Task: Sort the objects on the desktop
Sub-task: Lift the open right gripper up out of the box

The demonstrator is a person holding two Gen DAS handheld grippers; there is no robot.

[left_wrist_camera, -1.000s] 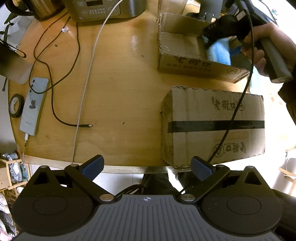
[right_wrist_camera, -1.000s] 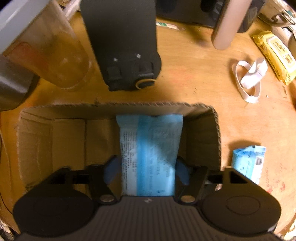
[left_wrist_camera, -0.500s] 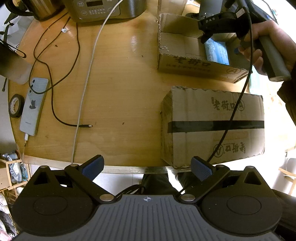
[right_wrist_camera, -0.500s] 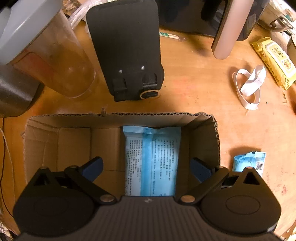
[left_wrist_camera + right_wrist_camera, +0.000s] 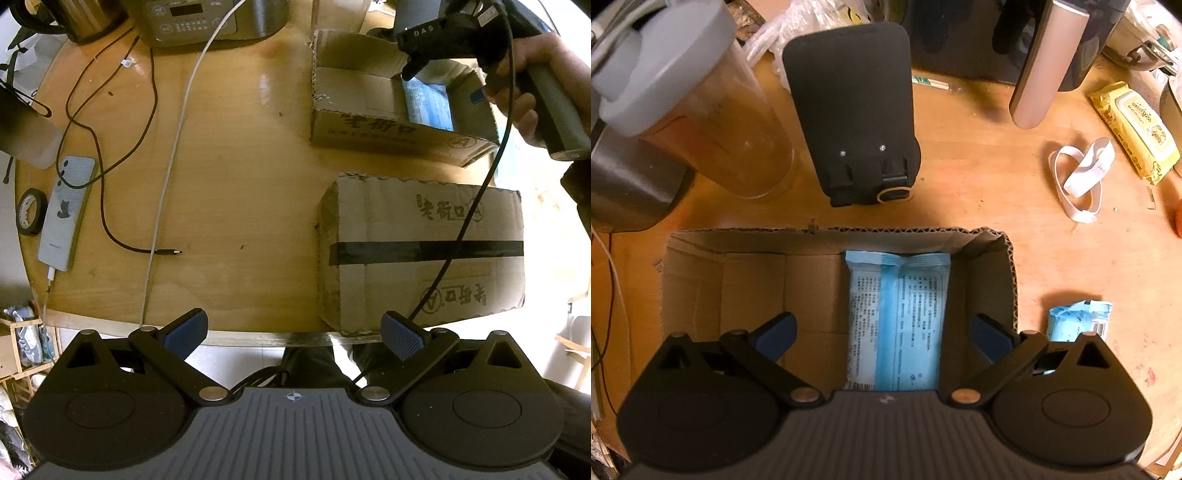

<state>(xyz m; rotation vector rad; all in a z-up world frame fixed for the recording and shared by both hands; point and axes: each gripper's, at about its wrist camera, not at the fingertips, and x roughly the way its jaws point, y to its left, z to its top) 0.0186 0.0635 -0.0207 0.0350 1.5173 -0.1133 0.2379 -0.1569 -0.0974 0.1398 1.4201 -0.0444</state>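
Right gripper spread wide above blue packet lying in open carton; left gripper open, empty; taped box at 2 o'clock.

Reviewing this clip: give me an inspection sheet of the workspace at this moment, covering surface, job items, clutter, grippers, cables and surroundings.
Surface: round wooden table.
Job's things: blue packet lies inside the open cardboard box; small blue packet on the table beside it; taped box closed.
Clutter: phone, tape roll, yellow wipes pack, white strap, shaker bottle.
Grippers: left gripper open, empty; right gripper open above the packet.
Cables: black cable, white cable, loose.
Surroundings: rice cooker.
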